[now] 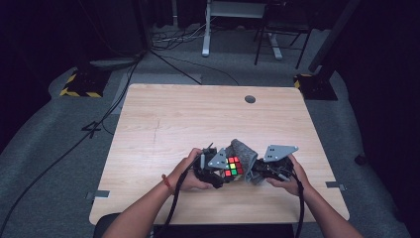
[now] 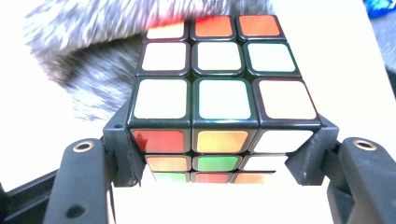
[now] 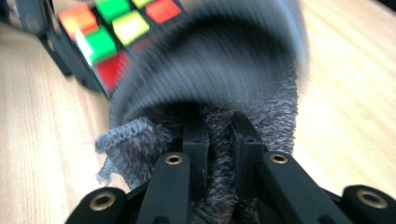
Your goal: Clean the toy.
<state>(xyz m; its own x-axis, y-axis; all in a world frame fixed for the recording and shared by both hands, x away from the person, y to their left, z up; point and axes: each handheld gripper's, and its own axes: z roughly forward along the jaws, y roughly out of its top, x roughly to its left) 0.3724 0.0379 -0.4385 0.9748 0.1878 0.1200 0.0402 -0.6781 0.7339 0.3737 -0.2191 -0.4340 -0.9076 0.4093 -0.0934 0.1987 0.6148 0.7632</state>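
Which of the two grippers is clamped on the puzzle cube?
The left gripper: its jaws squeeze the cube. The right gripper pinches the grey cloth instead.

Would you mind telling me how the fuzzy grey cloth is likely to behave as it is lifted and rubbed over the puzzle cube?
The fuzzy grey cloth is probably floppy: it folds and drapes over the multicoloured puzzle cube. It looks light and compressible, since the right gripper pinches it into a thin bunch. A frayed edge hangs loose, so it may snag or slip.
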